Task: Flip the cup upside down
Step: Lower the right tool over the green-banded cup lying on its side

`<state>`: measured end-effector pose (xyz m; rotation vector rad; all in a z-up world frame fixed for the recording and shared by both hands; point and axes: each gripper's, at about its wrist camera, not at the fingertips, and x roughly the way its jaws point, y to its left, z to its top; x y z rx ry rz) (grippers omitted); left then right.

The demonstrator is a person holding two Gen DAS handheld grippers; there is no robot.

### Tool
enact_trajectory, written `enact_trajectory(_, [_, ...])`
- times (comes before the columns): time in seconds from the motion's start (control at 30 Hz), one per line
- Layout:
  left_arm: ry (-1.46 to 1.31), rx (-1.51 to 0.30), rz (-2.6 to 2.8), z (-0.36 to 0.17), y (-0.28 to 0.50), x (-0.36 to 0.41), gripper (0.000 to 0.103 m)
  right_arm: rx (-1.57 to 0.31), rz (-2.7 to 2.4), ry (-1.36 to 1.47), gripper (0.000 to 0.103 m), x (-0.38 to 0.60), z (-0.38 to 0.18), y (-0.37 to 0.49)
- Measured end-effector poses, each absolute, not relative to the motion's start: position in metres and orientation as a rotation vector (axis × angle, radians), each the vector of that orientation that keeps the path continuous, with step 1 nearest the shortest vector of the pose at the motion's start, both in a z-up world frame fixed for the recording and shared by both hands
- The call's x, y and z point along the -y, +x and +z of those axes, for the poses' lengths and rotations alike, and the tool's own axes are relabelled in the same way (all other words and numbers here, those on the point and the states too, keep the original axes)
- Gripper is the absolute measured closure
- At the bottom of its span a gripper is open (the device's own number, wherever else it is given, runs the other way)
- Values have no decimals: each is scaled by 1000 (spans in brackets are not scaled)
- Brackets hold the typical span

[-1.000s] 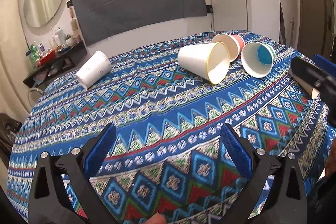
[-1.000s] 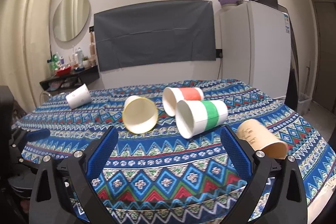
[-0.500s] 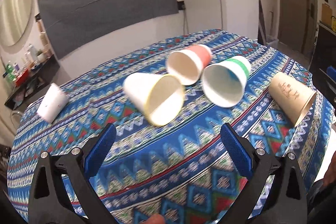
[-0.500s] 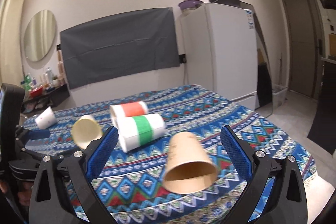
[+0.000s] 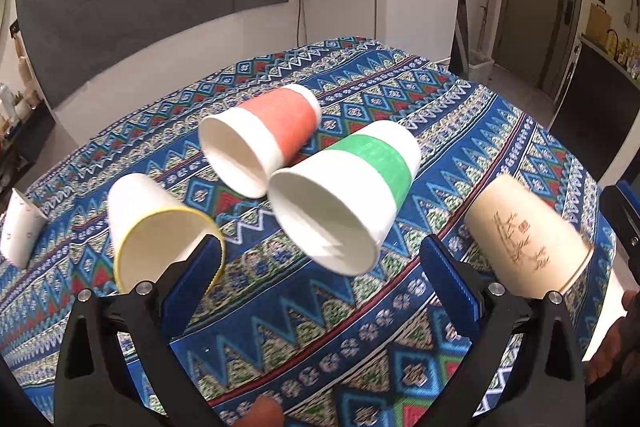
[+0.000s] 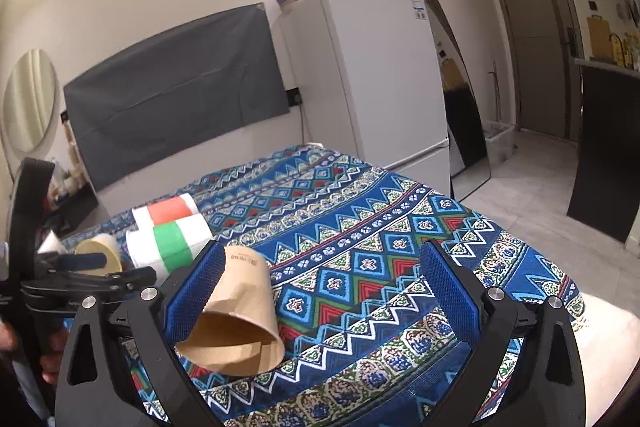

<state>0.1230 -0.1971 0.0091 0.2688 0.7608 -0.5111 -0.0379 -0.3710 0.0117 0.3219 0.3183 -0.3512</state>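
Observation:
Several paper cups lie on their sides on the patterned cloth. A green-banded cup [image 5: 344,195] lies just ahead of my open, empty left gripper [image 5: 320,263], mouth toward me. A red-banded cup [image 5: 260,139] lies behind it. A yellow-rimmed cup [image 5: 160,231] lies at the left finger. A tan cup [image 5: 528,239] lies at the right. My right gripper [image 6: 320,287] is open and empty; the tan cup [image 6: 240,311] lies beside its left finger. The green-banded cup [image 6: 172,243] and red-banded cup [image 6: 166,211] show further left in that view.
A small white cup [image 5: 20,227] lies at the far left of the table [image 5: 400,347]. A white fridge [image 6: 380,75] stands behind the table. The table's right edge [image 6: 576,291] drops to the floor. The left gripper's body [image 6: 60,279] shows at left.
Both grippers swung to the right. The green-banded cup came closer to the left gripper. The tan cup slid from the middle of the right view to its left finger.

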Motion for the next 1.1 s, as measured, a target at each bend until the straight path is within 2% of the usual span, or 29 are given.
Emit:
enact_trajectory(0.03, [261, -756, -517, 9, 124, 200, 6, -314, -344, 341, 9, 375, 11, -38])
enact_trajectory(0.1, [272, -744, -526, 9, 123, 208, 13, -312, -327, 369, 9, 380, 8, -38])
enact_trajectory(0.13, [284, -740, -531, 8, 122, 212, 25, -316, -325, 372, 9, 381, 7, -38])
enact_trajectory(0.17, [297, -740, -537, 6, 122, 216, 41, -325, -327, 368, 9, 382, 4, -36])
enact_trajectory(0.2, [312, -752, -556, 4, 122, 222, 49, -330, -329, 366, 9, 382, 3, -35])
enact_trajectory(0.27, [315, -793, -582, -1, 125, 227, 89, -343, -331, 364, 9, 382, 1, -33])
enact_trajectory(0.33, [285, -828, -595, -4, 128, 226, 97, -347, -325, 371, 9, 383, 0, -32])
enact_trajectory(0.7, [218, -829, -561, 14, 100, 178, 98, -366, -301, 318, 9, 364, 3, -28])
enact_trajectory(0.83, [165, -890, -550, 8, 88, 150, 98, -391, -309, 216, 9, 341, 8, -29])
enact_trajectory(1.1, [123, -841, -483, 19, 45, 85, 98, -396, -262, 78, 9, 294, 16, -34])
